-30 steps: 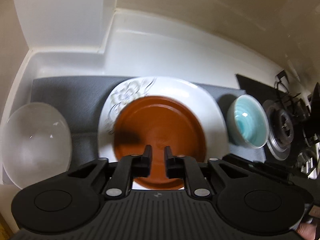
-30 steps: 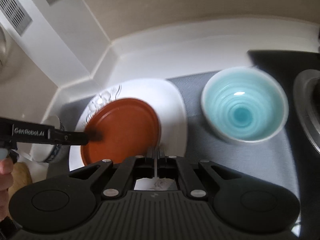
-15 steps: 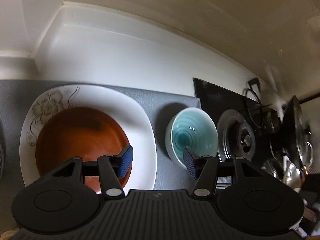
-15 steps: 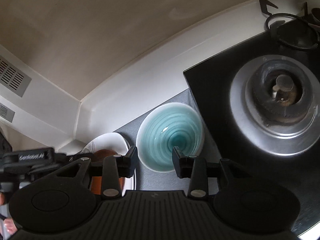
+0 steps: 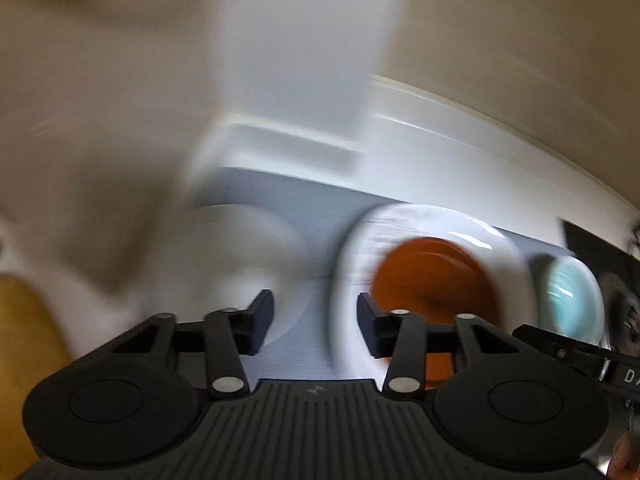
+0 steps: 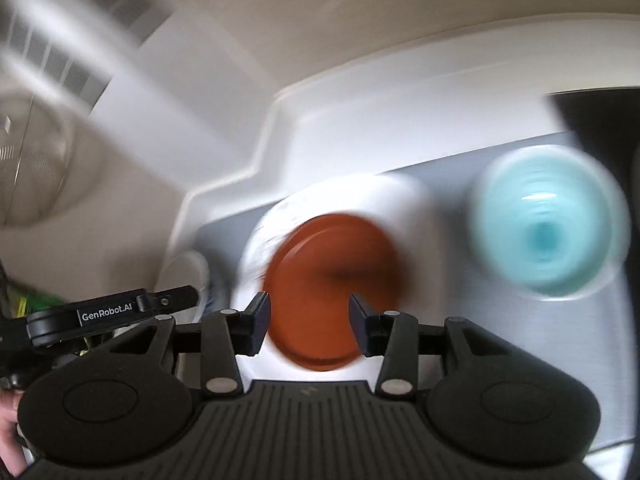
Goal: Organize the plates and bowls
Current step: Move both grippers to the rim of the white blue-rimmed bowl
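Both views are motion-blurred, so we record only coarse relations. The brown plate (image 6: 336, 280) sits nested on the white plate (image 6: 412, 216), smaller on larger, which we judge to be a stack already formed. The pair rests on a grey mat (image 5: 320, 208) covering the white surface (image 6: 360, 128). The teal bowl (image 6: 548, 232) stands apart on the mat, to one side of the stack; a clear bowl (image 5: 240, 248) lies on the other side, just discernible in the left view.

Left claw (image 5: 316, 326): jaws parted and closing, nothing between them, only mat behind. Right claw (image 6: 308, 326): jaws parted and opening, empty; the brown plate shows through the gap but lies below, untouched. We judge both claws are between grasps, bowls still to be sorted.

Writing: "GenRobot.AI" reads on the left claw's side in the right view. In the left view the right claw's side shows only a partial "D".
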